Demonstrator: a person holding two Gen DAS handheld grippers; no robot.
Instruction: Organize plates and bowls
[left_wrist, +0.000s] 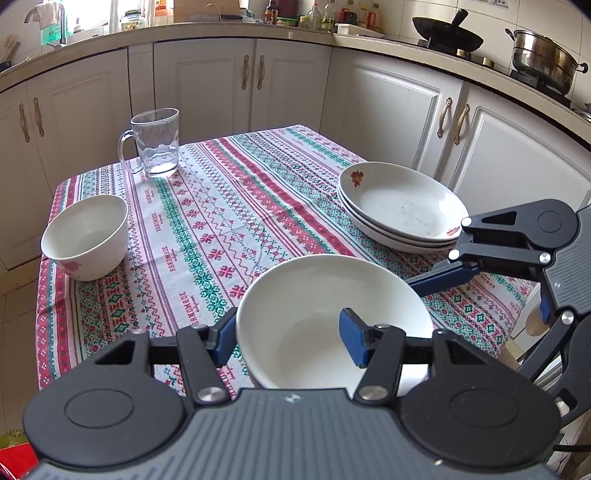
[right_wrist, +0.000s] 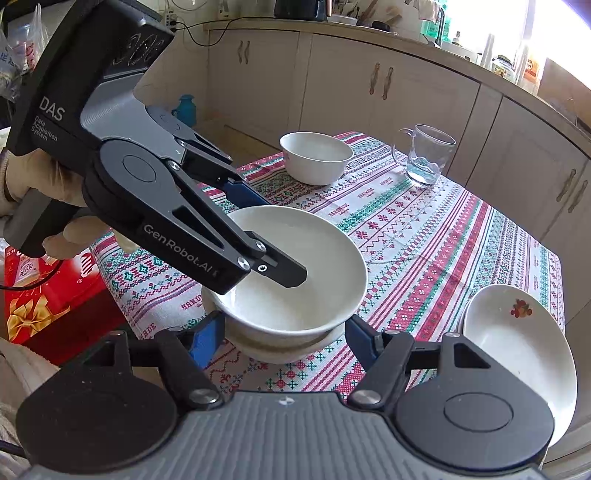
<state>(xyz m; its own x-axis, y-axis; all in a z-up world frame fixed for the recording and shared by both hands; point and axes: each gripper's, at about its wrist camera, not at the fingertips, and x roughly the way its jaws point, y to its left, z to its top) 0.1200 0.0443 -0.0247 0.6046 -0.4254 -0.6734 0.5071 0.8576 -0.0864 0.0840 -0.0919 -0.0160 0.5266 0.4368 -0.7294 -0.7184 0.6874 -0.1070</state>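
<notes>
Two white bowls sit nested near the table's front edge. My left gripper (left_wrist: 290, 339) is shut on the upper bowl (left_wrist: 332, 321): one finger (right_wrist: 284, 273) lies inside it and the blue pad of the other (right_wrist: 240, 194) is against the outer wall. My right gripper (right_wrist: 284, 339) is shut on the lower bowl (right_wrist: 280, 349), a blue pad on each side of it below the upper bowl's (right_wrist: 295, 266) rim. A third white bowl (left_wrist: 86, 236) with a red flower stands alone at the table's far corner. Three white deep plates (left_wrist: 402, 206) are stacked together on the table.
A glass mug (left_wrist: 155, 142) stands on the patterned tablecloth (left_wrist: 221, 206) at a far corner. White cabinets surround the table on two sides. A red box (right_wrist: 48, 295) sits on the floor beside the table. A gloved hand (right_wrist: 40, 184) holds the left gripper's handle.
</notes>
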